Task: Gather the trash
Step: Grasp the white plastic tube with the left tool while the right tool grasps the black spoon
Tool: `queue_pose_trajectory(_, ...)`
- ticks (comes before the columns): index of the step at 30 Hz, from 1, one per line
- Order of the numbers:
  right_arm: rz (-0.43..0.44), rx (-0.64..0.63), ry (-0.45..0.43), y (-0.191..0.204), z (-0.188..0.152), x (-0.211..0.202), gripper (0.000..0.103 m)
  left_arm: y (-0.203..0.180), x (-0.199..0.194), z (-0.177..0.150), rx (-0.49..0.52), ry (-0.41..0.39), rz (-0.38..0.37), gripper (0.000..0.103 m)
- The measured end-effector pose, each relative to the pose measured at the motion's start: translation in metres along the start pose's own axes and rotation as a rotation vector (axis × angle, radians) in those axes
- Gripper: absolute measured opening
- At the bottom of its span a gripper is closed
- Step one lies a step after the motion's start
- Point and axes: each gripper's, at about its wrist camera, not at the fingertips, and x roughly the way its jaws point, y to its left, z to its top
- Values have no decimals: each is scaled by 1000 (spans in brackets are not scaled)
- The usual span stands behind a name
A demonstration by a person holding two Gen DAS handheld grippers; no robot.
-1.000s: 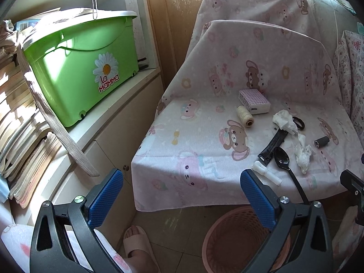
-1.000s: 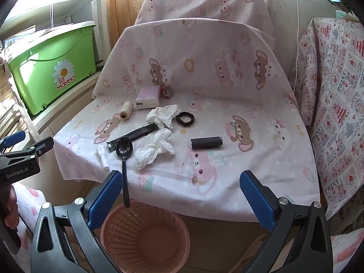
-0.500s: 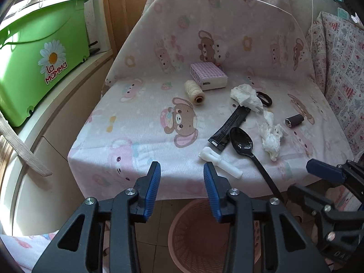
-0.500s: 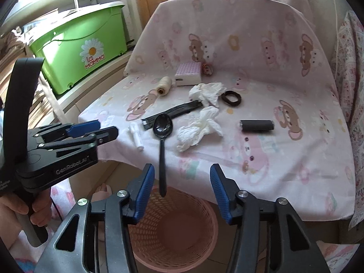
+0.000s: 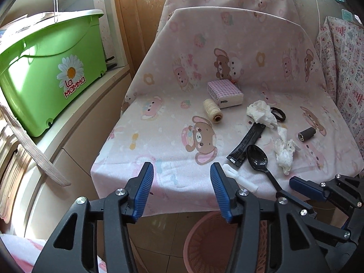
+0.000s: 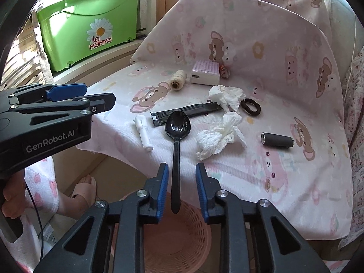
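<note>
Spoon (image 6: 177,127) lies on the pink cover (image 6: 284,182), handle jutting past its front edge above the pink basket (image 6: 182,245), whose visible inside shows no contents. Right gripper (image 6: 180,177) straddles the handle, fingers parted, not gripping. Left gripper (image 5: 180,191) hovers left of the spoon, released, holding nothing.

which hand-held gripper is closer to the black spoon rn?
Right. The right hand-held gripper has its open fingers on either side of the black spoon handle, not clamped. The left hand-held gripper is open, off to the spoon's left at the cloth's front edge.
</note>
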Motion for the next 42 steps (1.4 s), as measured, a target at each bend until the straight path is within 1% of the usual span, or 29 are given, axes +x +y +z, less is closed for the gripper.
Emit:
queue_pose_trajectory(1,-4,2,0,0,0,1,10,0,0,-1,0,2,-2,51)
queue_pose_trajectory(2,-2,6,1,-2,1,1,8,0,0,-1,1,3,-4,51)
queue_pose_trajectory(5,4,26,8,-6,2,0,8,-4,-2,-3,14,7,-24,51)
queue_pose_trajectory(7,10,53,-15,-11,4,-6,8,-10,-4,-4,37,2,-45,51)
queue_pose_trajectory(9,21,78,-40,-16,6,-14,8,-16,-5,-3,41,10,-91,51)
queue_pose_trajectory(11,12,88,-58,-20,8,-20,8,-20,1,-2,10,53,-163,51)
queue_pose_trajectory(12,12,92,-62,-22,9,-22,8,-22,6,-1,-7,79,-185,49)
queue_pose_trajectory(13,11,99,-63,-25,10,-23,8,-23,11,0,-22,104,-197,47)
queue_pose_trajectory(14,8,107,-62,-27,10,-23,8,-23,16,0,-41,123,-211,42)
queue_pose_trajectory(15,6,118,-57,-30,10,-23,8,-23,19,1,-62,135,-229,39)
queue_pose_trajectory(17,2,128,-46,-34,8,-21,8,-23,24,4,-94,150,-253,39)
queue_pose_trajectory(19,-6,132,-38,-36,7,-20,8,-26,25,6,-97,147,-250,39)
queue_pose_trajectory(21,-1,142,-33,-38,8,-19,8,-34,27,7,-70,147,-231,39)
queue_pose_trajectory(23,-6,148,-37,-40,7,-20,8,-41,32,6,-39,157,-204,39)
queue_pose_trajectory(25,-11,148,-43,-41,7,-23,8,-47,37,3,-17,177,-168,37)
queue_pose_trajectory(27,-16,148,-49,-42,7,-25,8,-50,36,2,11,163,-133,29)
queue_pose_trajectory(28,-18,148,-53,-42,7,-26,8,-51,35,1,19,159,-127,25)
queue_pose_trajectory(29,-19,149,-56,-42,8,-28,8,-50,35,1,19,157,-124,13)
queue_pose_trajectory(30,-20,150,-59,-43,8,-29,8,-49,35,1,13,158,-124,12)
queue_pose_trajectory(32,-20,151,-64,-43,8,-31,8,-42,34,1,-25,148,-89,11)
queue_pose_trajectory(35,-25,159,-69,-44,8,-34,8,-30,30,1,-66,148,-115,11)
queue_pose_trajectory(37,-24,167,-76,-45,8,-36,8,-23,25,2,-87,135,-117,11)
queue_pose_trajectory(42,-1,172,-99,-44,8,-45,8,-12,3,2,-83,88,-133,11)
